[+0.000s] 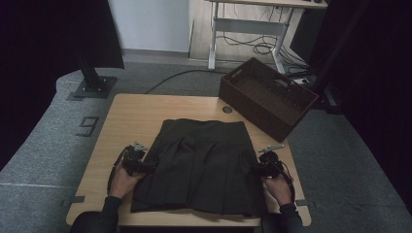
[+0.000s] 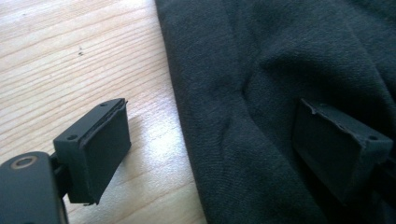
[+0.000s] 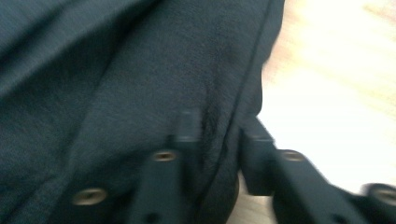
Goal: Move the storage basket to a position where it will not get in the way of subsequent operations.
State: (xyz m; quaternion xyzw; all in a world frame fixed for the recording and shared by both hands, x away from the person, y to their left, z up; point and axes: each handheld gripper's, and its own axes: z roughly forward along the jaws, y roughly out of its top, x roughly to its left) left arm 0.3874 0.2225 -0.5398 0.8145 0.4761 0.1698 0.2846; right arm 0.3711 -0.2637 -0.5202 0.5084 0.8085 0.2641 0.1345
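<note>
step: pinch skirt [image 1: 201, 162] side edges | left gripper [image 2: 210, 144]: wide open astride left edge | right gripper [image 3: 215, 135]: nipping right edge | tip: close left squarely, lift evenly

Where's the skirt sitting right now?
In the high view, the dark skirt lies flat at the table's centre, between both grippers, near the brown basket.

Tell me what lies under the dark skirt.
The skirt lies flat on the wooden table, whose bare top shows around it on the left, right and far side. Whatever might sit beneath the cloth itself is covered. Behind it stands a brown basket.
</note>
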